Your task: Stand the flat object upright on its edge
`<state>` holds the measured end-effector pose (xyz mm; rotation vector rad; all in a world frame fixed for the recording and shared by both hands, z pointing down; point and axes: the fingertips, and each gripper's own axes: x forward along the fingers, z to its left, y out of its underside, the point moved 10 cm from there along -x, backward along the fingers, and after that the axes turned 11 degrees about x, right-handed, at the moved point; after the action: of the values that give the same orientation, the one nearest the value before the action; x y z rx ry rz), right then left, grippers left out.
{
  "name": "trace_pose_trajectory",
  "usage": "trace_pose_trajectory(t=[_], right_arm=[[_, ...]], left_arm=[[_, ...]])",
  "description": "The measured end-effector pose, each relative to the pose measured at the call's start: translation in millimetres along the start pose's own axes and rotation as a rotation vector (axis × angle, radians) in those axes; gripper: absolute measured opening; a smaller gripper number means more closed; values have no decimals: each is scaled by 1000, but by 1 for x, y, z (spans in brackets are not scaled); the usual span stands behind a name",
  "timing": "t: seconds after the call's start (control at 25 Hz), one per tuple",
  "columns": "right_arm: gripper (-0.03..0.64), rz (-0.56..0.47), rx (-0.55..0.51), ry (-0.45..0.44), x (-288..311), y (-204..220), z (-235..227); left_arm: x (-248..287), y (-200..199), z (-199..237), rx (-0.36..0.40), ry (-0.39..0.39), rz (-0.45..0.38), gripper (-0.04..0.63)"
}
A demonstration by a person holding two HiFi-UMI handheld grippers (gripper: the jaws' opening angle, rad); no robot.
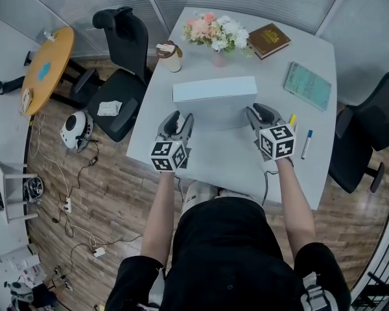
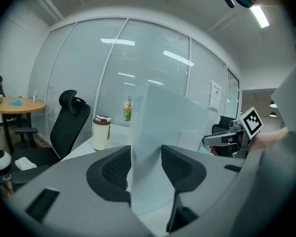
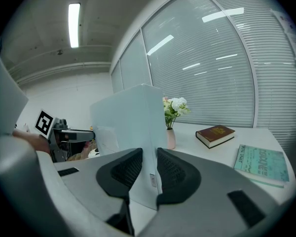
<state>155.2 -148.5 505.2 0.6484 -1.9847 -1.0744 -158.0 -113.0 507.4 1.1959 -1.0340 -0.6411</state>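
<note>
A flat pale-blue box (image 1: 214, 89) stands on its long edge in the middle of the white table (image 1: 311, 167), its broad face toward me. My left gripper (image 1: 181, 116) holds the box's left end. In the left gripper view the box (image 2: 158, 132) fills the gap between the pads of that gripper (image 2: 146, 167). My right gripper (image 1: 258, 110) is at the box's right end. In the right gripper view the pads of that gripper (image 3: 149, 169) press on the box's end (image 3: 128, 117), which carries a small label.
At the table's far side stand a paper coffee cup (image 1: 170, 57), a vase of flowers (image 1: 217, 37) and a brown book (image 1: 269, 39). A teal book (image 1: 307, 85) and a pen (image 1: 306, 143) lie to the right. Black office chairs (image 1: 120, 63) flank the table.
</note>
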Motion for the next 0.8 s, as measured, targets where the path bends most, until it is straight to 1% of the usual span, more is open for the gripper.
trace_pose_trajectory(t=[0.28,0.8], right_arm=[[97,11,-13,0,-5,3,2],[95,17,-11,1,-10,7,2]], left_arm=[[-7,2,-4,-3,-10,6,187],[-16,3,-8,-23,-29,9,187]])
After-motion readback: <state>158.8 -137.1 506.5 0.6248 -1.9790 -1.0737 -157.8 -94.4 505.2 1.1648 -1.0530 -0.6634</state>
